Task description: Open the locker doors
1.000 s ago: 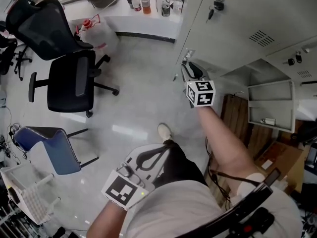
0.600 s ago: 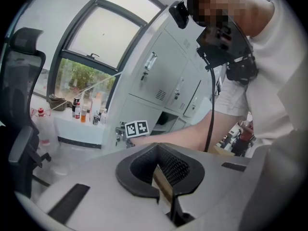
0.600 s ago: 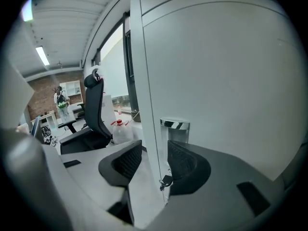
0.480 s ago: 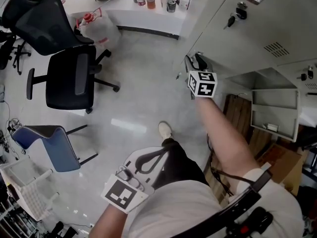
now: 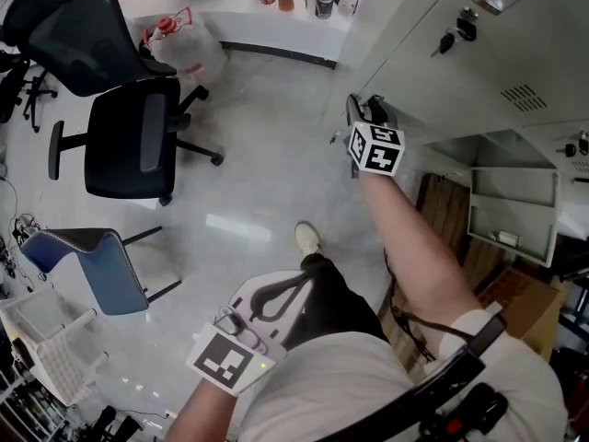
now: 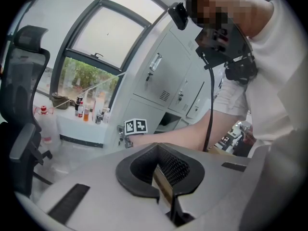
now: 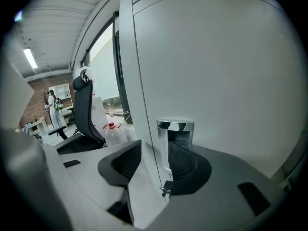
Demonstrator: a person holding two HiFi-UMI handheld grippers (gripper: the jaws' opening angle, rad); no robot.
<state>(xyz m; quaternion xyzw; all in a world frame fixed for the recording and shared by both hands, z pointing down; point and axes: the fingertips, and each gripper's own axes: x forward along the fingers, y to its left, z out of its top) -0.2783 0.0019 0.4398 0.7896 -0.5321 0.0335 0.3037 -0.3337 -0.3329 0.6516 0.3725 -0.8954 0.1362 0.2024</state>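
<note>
Locker door (image 7: 207,71), on the right, has its edge between the parted jaws of the right hand-held gripper (image 7: 154,165). They have just been opening, probably letting it go. The left hand-held gripper (image 6: 161,179) is closed and empty.

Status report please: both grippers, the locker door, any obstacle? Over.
Right gripper jaws just opened, straddling locker door edge beside chrome handle, not clamped. Left gripper shut, empty, held low. Black office chair stands apart from the door.
</note>
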